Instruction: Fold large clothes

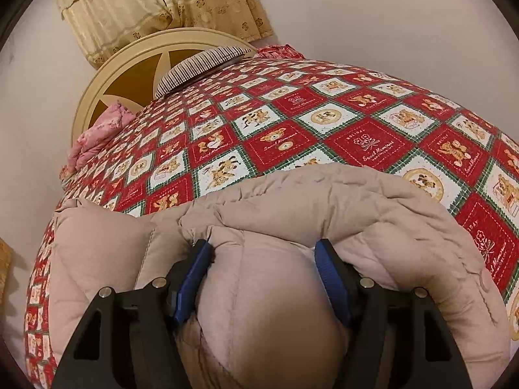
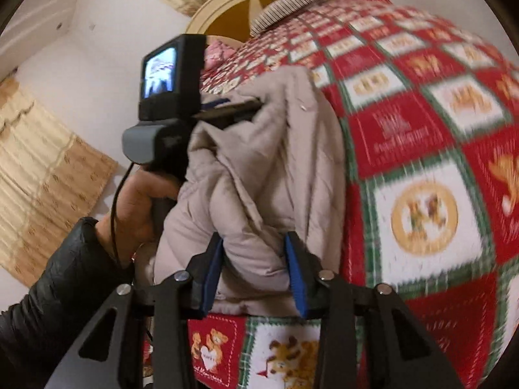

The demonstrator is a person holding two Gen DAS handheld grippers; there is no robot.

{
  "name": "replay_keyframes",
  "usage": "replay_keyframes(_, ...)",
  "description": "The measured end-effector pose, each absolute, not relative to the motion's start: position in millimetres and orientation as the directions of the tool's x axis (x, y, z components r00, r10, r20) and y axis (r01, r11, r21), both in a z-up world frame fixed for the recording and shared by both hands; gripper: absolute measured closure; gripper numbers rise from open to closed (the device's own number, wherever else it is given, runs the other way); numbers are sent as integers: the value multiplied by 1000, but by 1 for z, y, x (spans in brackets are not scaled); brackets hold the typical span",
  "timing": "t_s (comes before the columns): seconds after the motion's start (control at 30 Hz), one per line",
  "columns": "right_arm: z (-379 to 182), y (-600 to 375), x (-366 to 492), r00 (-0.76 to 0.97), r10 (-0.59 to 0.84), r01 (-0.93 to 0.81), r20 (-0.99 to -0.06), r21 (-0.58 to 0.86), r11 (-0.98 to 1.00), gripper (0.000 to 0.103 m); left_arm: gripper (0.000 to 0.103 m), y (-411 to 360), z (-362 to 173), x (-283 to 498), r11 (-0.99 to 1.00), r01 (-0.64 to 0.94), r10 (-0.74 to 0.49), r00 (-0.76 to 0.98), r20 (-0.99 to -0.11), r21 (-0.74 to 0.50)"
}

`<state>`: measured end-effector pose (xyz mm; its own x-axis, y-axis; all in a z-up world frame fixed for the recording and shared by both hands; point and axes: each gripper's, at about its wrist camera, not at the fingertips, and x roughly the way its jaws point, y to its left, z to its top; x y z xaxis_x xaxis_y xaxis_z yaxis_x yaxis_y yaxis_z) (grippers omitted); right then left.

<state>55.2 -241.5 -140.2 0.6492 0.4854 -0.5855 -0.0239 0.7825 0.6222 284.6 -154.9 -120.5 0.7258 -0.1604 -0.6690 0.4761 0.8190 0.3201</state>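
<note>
Jacket [image 1: 324, 201] between both hand-held grippers

Bed covered by a red, white and green patchwork quilt [image 1: 292, 136] printed with teddy bears. Striped pillow [image 1: 201, 64] lies at the head end, against a cream round headboard [image 1: 129, 64] with a brown star inset. Pink bundled fabric [image 1: 100, 133] sits beside the quilt's edge. Beige patterned curtains [image 1: 155, 6] hang behind. Walls plain white.
</note>
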Motion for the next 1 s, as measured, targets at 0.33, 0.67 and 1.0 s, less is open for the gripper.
replay_keyframes(0.33, -139, -232, 37, 664, 448, -28, -599, 578, 815, 67, 35, -141, -100, 277, 812, 541, -248, 658, -711, 218)
replay_keyframes(0.67, -43, -238, 11, 795, 346, -120, -498, 430, 895, 59, 23, -3, -9, 211, 880, 474, -406, 732, -547, -19)
replay_keyframes(1.0, -40, -179, 139, 738, 309, -198, -600, 246, 949, 62, 23, 44, -62, 224, 956, 226, -293, 709, -642, -187)
